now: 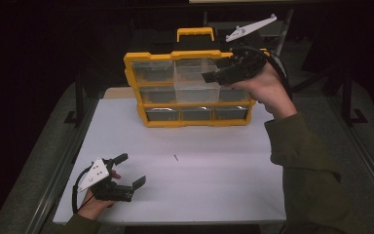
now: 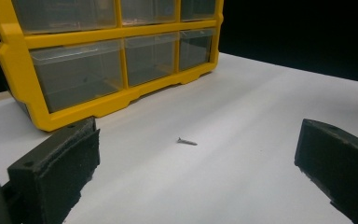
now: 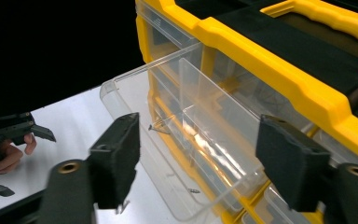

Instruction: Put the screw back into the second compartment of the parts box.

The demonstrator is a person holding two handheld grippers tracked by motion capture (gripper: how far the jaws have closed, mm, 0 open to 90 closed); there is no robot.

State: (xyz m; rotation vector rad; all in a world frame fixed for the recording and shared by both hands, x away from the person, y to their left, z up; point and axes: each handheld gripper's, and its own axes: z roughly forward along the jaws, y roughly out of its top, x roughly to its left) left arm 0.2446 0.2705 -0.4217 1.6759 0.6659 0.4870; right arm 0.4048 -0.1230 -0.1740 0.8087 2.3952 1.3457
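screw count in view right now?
2. One small dark screw lies loose on the white table before the yellow plastic organizer; a second screw shows inside its pulled-out clear plastic drawer. More may hide in other drawers.

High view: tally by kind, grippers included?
Organizer: 1
Screw: 1
Grippers: 2 (left gripper, right gripper)
Total: 4

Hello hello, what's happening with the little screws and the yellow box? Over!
Left gripper open, low on table, facing loose screw. Right gripper open over pulled-out clear drawer of yellow organizer; a screw inside. Nothing blocking.
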